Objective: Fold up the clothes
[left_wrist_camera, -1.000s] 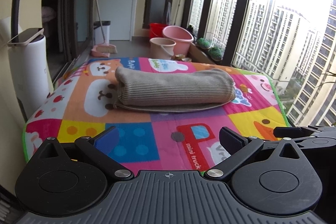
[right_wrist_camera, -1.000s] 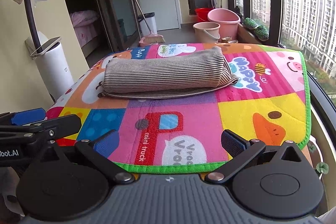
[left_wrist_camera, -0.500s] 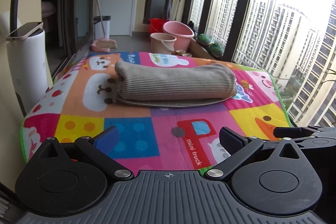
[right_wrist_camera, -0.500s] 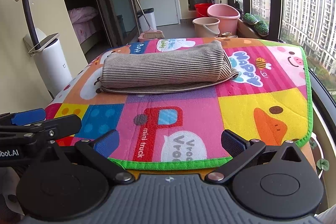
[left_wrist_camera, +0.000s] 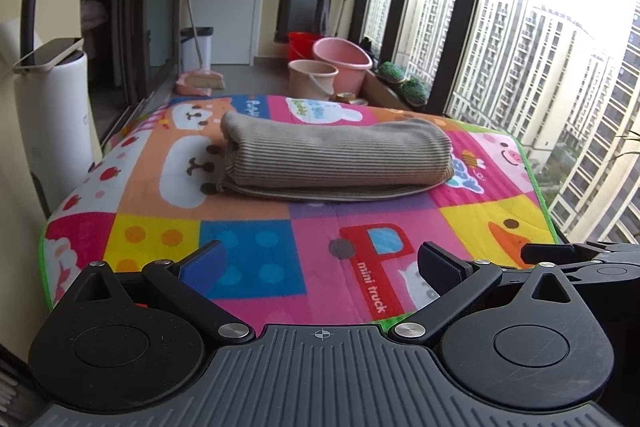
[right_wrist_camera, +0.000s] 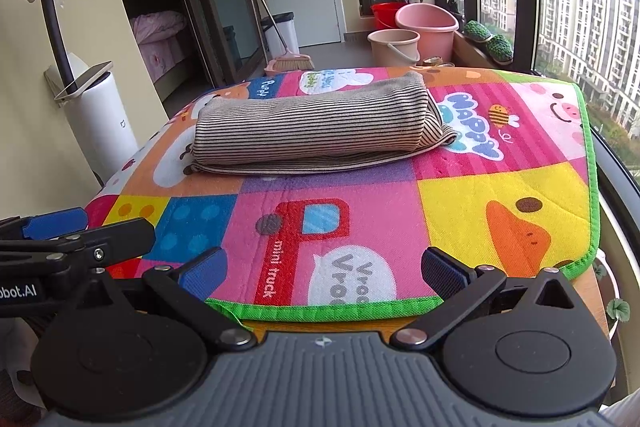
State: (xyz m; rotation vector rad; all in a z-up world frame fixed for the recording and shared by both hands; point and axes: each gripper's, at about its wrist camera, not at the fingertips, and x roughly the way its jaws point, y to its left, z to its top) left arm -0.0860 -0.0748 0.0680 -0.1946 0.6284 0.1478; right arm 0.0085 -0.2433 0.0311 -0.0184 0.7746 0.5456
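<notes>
Garment: striped garment (left_wrist_camera: 336,159) (right_wrist_camera: 316,125) folded, frame centre, on play mat (left_wrist_camera: 248,223) (right_wrist_camera: 500,195).
Left gripper (left_wrist_camera: 320,263): jaws spread, empty.
Right gripper (right_wrist_camera: 324,267): jaws spread, empty.

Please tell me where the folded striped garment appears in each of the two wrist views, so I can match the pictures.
Left wrist: the folded striped garment lies in the middle of the picture, on the far half of the mat.
Right wrist: the garment lies left of centre in the upper middle of the picture.
Shared landmark: the red "mini truck" drawing, on the mat nearer than the garment.
</notes>
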